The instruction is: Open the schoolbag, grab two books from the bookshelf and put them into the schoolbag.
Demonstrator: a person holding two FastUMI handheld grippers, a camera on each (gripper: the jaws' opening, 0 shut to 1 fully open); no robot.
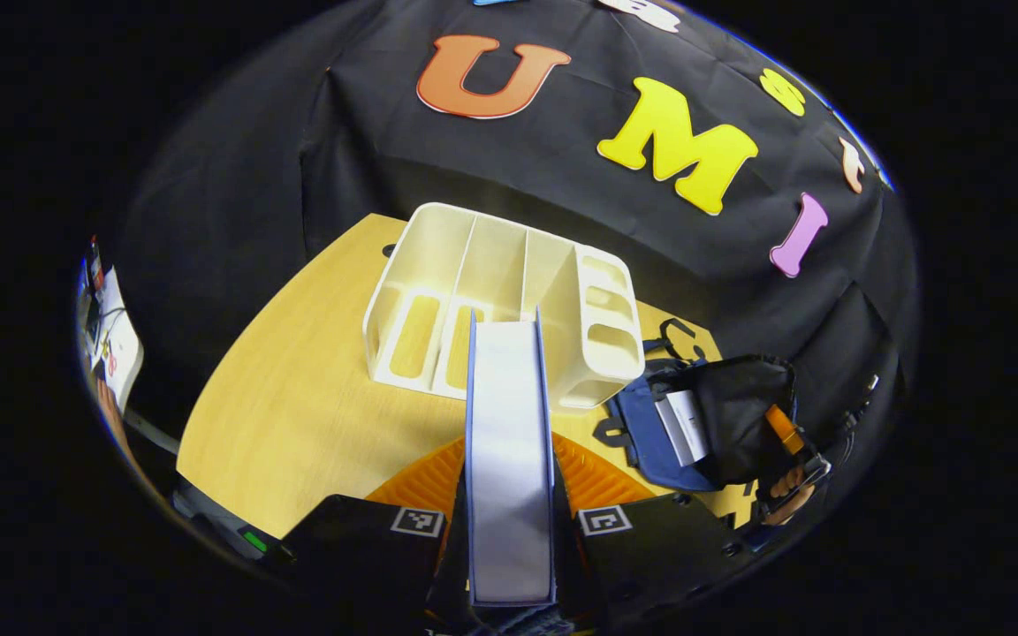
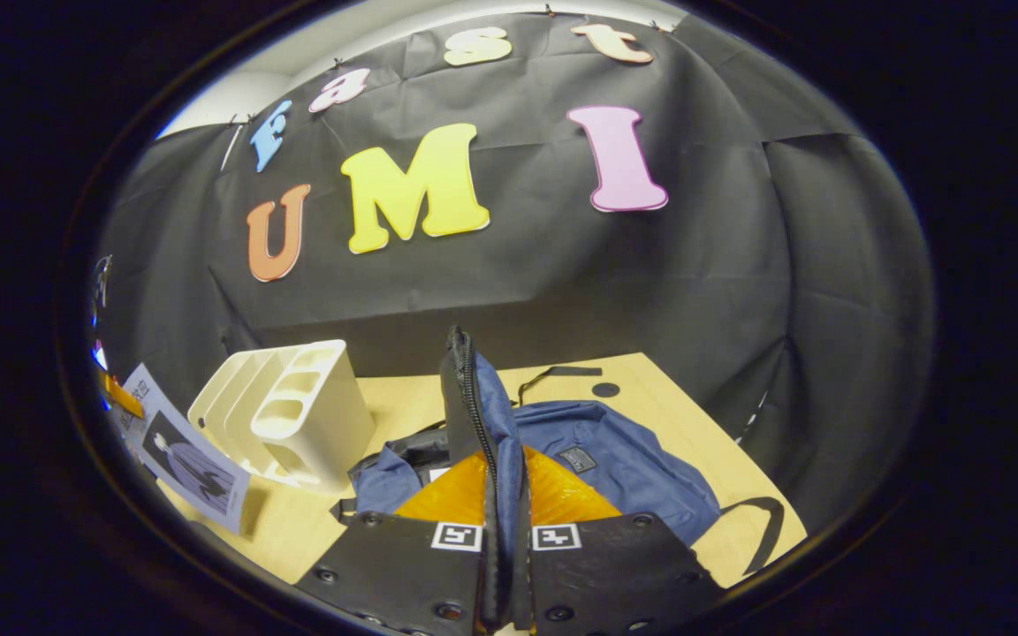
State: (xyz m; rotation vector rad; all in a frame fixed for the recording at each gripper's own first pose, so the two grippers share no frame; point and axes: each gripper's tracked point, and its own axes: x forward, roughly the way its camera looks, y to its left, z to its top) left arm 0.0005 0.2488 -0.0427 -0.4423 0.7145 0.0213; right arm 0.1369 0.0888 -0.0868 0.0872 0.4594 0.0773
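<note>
While the left gripper (image 1: 509, 530) clamps a book (image 1: 509, 442) edge-on between its two fingers, the pale page block faces the camera and blue covers run along both sides, and the book is held above the wooden table (image 1: 297, 415). Just beyond the book's far end stands the cream bookshelf (image 1: 491, 300), its slots open toward the camera. To the right of it lies the blue schoolbag (image 1: 641, 433), a white-edged book (image 1: 681, 424) already showing inside its mouth, with the other gripper at its black flap. In the right gripper view, the right gripper (image 2: 505, 530) is closed on the schoolbag's zippered flap (image 2: 474, 415), both fingers pinching it upright, and the bag's body (image 2: 615, 468) is spread on the table behind. The bookshelf (image 2: 297, 415) sits to the left, and the held book (image 2: 191, 464) shows its cover at the left edge.
</note>
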